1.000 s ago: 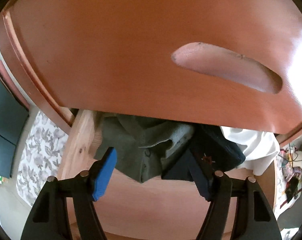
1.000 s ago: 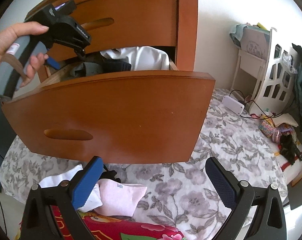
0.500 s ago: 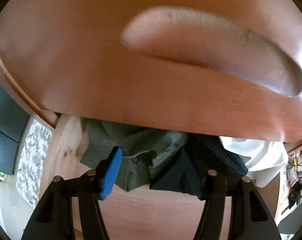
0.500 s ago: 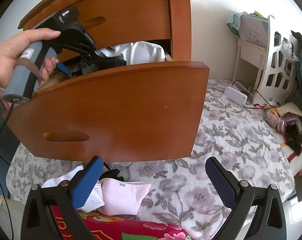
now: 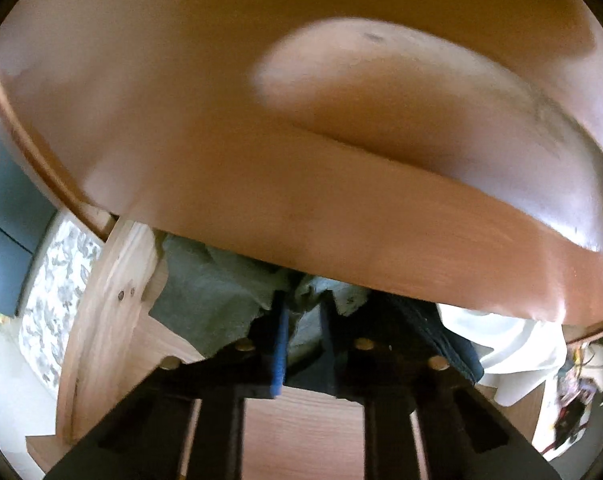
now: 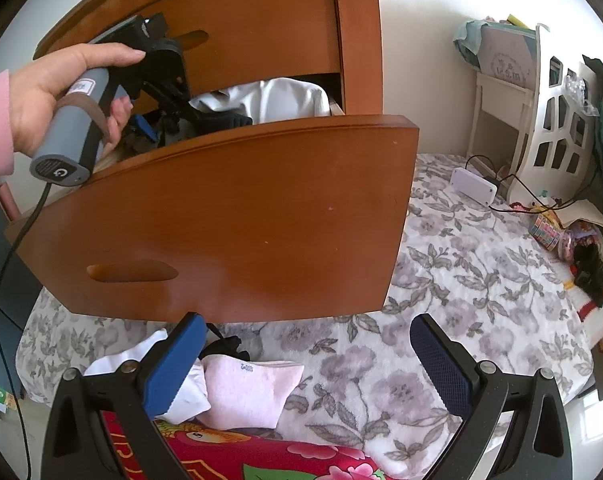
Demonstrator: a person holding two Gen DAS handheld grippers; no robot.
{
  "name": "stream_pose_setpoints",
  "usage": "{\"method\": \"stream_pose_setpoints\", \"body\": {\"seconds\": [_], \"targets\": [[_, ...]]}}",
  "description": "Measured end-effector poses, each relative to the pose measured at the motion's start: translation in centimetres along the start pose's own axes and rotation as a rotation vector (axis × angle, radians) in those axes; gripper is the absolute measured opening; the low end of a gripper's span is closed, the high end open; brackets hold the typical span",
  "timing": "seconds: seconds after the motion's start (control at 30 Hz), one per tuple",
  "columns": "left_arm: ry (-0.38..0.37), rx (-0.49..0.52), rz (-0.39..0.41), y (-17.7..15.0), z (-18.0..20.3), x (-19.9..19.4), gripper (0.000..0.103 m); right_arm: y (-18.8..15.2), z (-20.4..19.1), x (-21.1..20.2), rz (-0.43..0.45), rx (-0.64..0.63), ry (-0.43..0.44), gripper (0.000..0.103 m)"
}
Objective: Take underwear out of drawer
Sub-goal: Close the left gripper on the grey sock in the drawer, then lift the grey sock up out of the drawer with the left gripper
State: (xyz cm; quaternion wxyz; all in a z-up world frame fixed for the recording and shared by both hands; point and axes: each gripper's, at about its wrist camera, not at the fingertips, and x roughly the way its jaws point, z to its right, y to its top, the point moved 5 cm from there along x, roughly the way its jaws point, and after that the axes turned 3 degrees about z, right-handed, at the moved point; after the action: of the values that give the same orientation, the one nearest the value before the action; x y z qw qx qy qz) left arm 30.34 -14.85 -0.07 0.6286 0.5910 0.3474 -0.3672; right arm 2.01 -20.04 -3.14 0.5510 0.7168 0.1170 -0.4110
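Wooden upper drawer front (image 5: 221,140) overhangs clothes (image 5: 205,300) — close.

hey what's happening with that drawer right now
A person is reaching into the open brown wooden drawer with the left gripper. Its fingers are closing on a crumpled grey-green cloth garment lying beside dark and white clothes. The right gripper hovers open in front of the drawer, holding nothing, above a pale pink folded garment on the floral bedspread.
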Motion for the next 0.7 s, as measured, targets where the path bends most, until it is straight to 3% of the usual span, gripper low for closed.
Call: {"method": "stream_pose_setpoints", "body": {"seconds": [0.3, 0.7], "targets": [[-0.077, -0.03, 0.013, -0.7, -2.5, 0.3, 0.008, 0.0, 0.1, 0.1, -0.005, 0.01, 0.0, 0.103], [-0.156, -0.018, 0.036, -2.5, -6.1, -2.2, 0.007, 0.0, 0.3, 0.2, -0.008, 0.017, 0.0, 0.103]]}}
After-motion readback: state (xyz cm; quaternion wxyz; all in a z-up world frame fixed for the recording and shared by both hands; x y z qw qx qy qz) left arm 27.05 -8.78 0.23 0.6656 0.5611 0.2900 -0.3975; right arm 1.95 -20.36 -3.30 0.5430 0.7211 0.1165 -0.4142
